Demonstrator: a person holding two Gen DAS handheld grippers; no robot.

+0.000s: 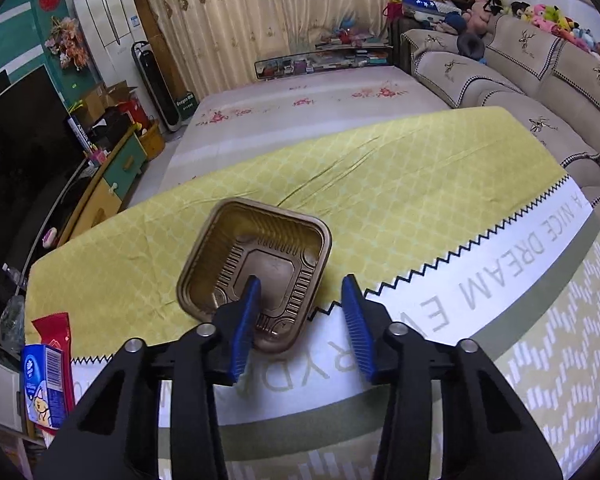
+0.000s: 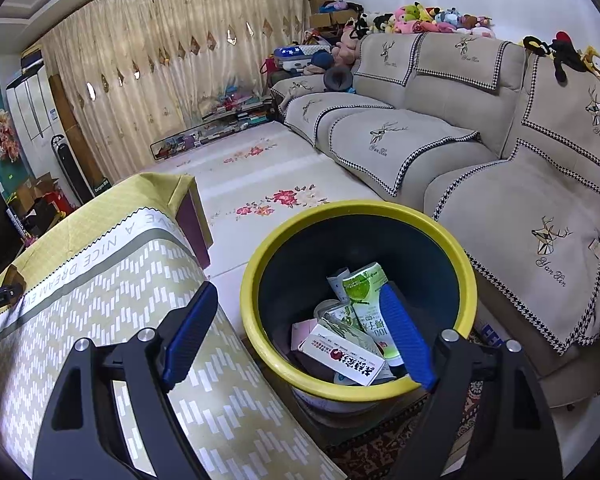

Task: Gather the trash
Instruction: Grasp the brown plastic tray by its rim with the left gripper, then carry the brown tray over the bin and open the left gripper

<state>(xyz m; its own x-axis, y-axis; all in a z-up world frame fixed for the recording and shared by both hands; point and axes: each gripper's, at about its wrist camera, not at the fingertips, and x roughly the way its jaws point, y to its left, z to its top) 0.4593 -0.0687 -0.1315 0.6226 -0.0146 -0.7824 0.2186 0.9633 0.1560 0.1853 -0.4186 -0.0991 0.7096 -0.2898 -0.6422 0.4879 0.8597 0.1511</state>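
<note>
We see our left claw [image 1: 302, 294] hovering low over the surface [image 1: 400, 184], which is draped in a yellow patterned cloth with a white lettered band along its near edge, and its blue fingers [image 1: 247, 320] stand spread well apart with nothing gripped between them; the left finger reaches over the near right corner of a gold plastic tray [image 1: 256, 270], while the right finger is off to the tray's right, over the zigzag border of the cloth. The tray sits upright and open on the cloth, tilted a little in our view. At the near left edge of the surface a red wrapper [image 1: 56, 334] lies beside a blue carton [image 1: 46, 386]. Our right claw [image 2: 298, 330] hangs over the yellow-rimmed bin [image 2: 260, 256] that stands on the floor just right of the surface, between it and the beige sofa [image 2: 440, 140]; its fingers are wide apart and hold nothing. Inside the bin lie a green and white carton [image 2: 366, 296], a white box with a red mark [image 2: 342, 354] and other scraps we cannot make out
</note>
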